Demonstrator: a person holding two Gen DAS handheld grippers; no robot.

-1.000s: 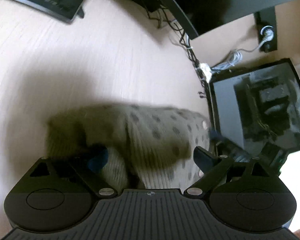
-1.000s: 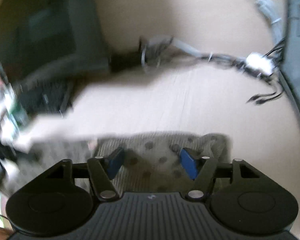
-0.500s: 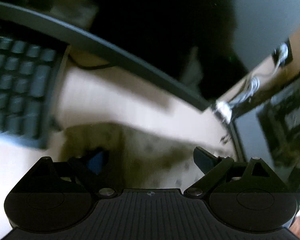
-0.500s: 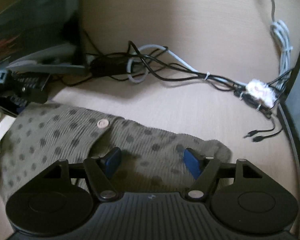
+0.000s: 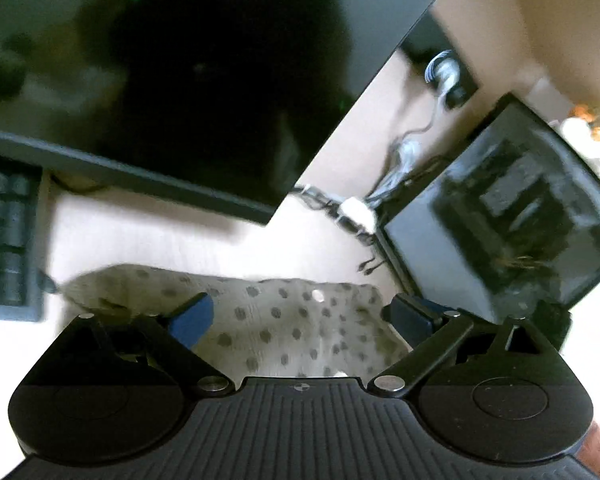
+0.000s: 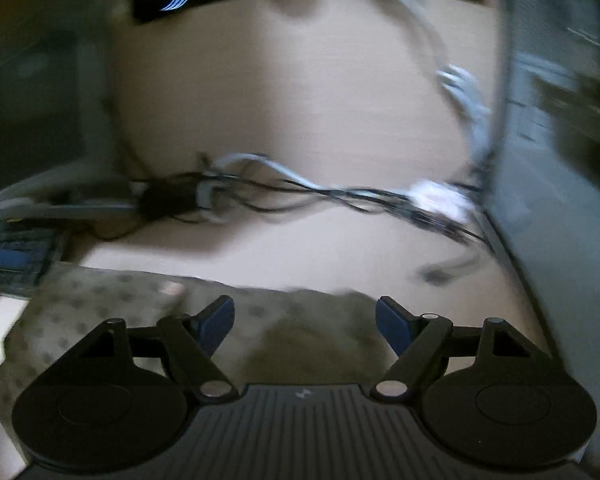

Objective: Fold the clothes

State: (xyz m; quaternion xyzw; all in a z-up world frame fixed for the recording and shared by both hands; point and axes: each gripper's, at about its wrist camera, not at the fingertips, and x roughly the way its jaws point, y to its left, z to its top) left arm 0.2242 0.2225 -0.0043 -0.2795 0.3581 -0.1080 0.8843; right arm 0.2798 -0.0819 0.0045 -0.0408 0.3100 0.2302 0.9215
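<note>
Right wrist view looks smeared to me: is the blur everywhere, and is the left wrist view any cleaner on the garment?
Right wrist view: cables and desk edges streak with motion blur; the dotted garment is dim and soft, while the right gripper stays crisp. Left wrist view: brighter, the garment somewhat washed out with dots readable; the monitor and keyboard are blurred, with fisheye bending.

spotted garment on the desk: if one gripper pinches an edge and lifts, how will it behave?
Likely floppy: the spotted garment lies in soft rumpled folds, so the free part should drape and the fold may open. Probably light; the ribbed cloth looks thin. Unlikely to slip from the pads, judging by that ribbed texture.
</note>
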